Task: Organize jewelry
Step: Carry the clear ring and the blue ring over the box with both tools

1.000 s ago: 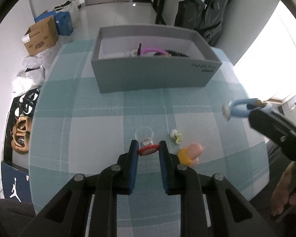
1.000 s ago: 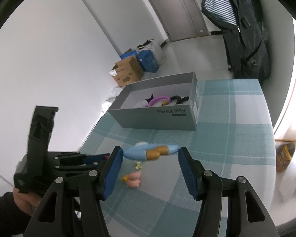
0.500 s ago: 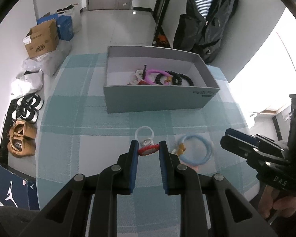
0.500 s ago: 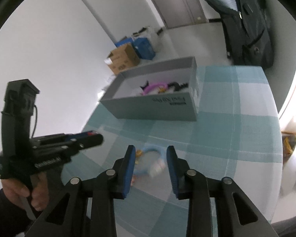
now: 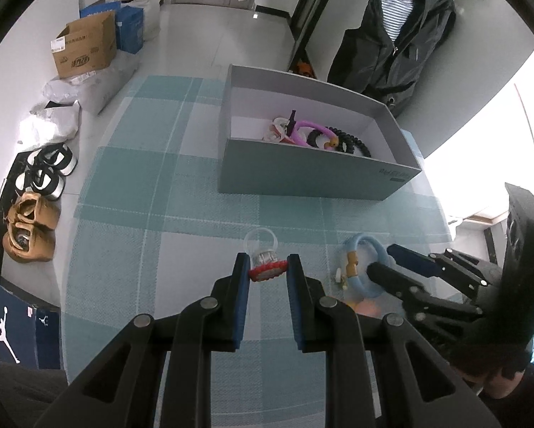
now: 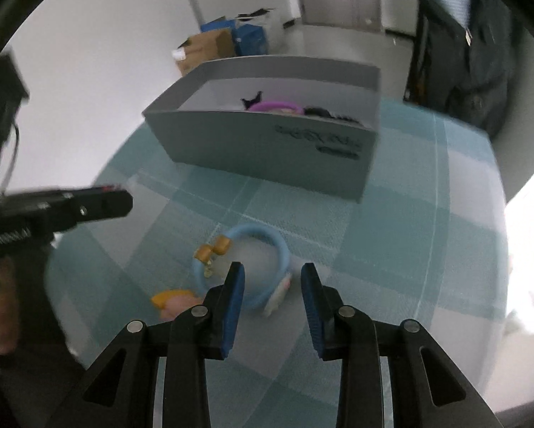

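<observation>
The counter [image 5: 131, 192], covered in a teal and white checked cloth, carries a grey cardboard box [image 5: 313, 174] toward its far edge. The box is open at the top, with printed lettering on its near wall. Inside it lie a pink bangle [image 5: 311, 130], a black beaded bracelet [image 5: 352, 141] and some smaller pieces too tangled to tell apart.

The left hand-held gripper [image 5: 268, 271] hangs above the middle of the counter, pinching a red beaded piece [image 5: 268, 271] between its blue pads. Just beyond the fingertips is a clear plastic ring [image 5: 261, 246] with a faceted stone; whether it joins the red piece cannot be told.

The right hand-held gripper [image 6: 272, 281] has its fingers spread with nothing between them, poised low over a light blue bangle [image 6: 252, 260] that lies flat on the counter toward the near right edge. The bangle has a gold clasp [image 6: 213, 248] and a small white charm [image 6: 277, 294]. Beside it, nearer the near edge, rests an orange and pink trinket [image 6: 174, 303], blurred.
</observation>
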